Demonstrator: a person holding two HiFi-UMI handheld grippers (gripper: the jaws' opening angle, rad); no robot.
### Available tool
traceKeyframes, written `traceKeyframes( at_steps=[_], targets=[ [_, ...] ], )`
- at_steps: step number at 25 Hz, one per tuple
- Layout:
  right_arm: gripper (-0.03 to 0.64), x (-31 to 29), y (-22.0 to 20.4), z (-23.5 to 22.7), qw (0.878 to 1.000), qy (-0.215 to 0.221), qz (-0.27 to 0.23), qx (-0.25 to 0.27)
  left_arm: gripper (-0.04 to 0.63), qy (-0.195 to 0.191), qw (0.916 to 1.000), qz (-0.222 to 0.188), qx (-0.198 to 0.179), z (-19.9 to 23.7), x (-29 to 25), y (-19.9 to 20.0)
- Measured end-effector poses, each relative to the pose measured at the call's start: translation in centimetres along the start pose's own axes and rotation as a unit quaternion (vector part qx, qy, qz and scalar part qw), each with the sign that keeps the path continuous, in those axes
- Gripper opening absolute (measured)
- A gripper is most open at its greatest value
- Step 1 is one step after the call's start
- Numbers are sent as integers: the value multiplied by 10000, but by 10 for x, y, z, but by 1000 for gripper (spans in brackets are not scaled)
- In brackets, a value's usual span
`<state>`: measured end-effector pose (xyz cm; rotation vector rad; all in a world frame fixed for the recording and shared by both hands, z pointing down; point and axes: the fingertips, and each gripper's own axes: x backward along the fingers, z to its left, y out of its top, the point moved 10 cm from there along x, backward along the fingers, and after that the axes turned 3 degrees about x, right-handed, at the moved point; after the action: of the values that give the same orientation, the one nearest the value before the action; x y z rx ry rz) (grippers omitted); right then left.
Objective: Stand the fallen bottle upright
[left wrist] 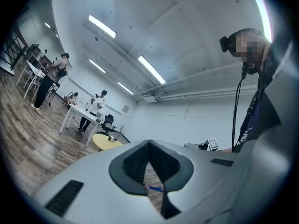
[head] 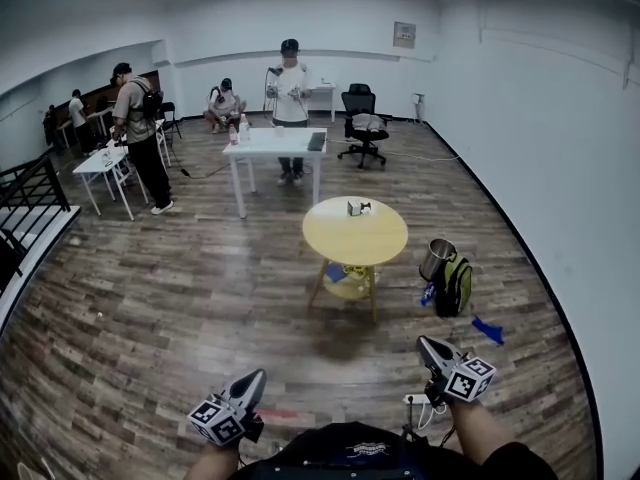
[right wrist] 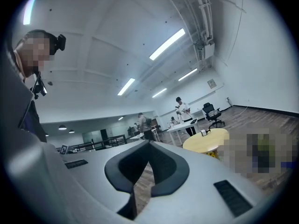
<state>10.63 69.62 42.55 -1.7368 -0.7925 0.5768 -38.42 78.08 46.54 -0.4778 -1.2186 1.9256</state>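
A round yellow table (head: 380, 240) stands a few steps ahead on the wooden floor. On it lies a small pale object (head: 358, 207), too small to make out as a bottle. The right gripper view shows it too, as a speck (right wrist: 203, 132) on the table (right wrist: 208, 141). In the left gripper view the table (left wrist: 103, 142) is far off. My left gripper (head: 257, 375) and right gripper (head: 422, 342) are held low at the bottom of the head view, both far from the table. Each has its jaws shut and holds nothing: left gripper (left wrist: 149, 141), right gripper (right wrist: 149, 141).
A green backpack (head: 458, 286) with a metal cup (head: 436, 259) sits on the floor right of the yellow table, with a blue scrap (head: 488, 330) nearer me. Beyond are a white table (head: 275, 146) with a person behind it, an office chair (head: 361, 118), other people and a black railing (head: 30, 193) at left.
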Motion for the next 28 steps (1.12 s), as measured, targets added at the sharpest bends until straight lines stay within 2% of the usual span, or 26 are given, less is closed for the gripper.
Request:
traceKeyframes(
  at_steps=[7, 14, 20, 28],
  targets=[
    [18, -35, -3, -4, 10000, 22, 56, 3, 11, 60, 9999, 14, 136, 26, -4, 7],
    [18, -65, 1, -49, 9998, 116, 24, -175, 11, 160, 9998, 66, 38, 34, -42, 13],
    [18, -98, 24, -122, 9987, 407, 12, -308, 10, 377, 9993, 77, -24, 29, -114, 17],
    [18, -133, 87, -254, 9972, 742, 32, -105, 11, 418, 9989, -145, -135, 13, -261, 20]
  ],
)
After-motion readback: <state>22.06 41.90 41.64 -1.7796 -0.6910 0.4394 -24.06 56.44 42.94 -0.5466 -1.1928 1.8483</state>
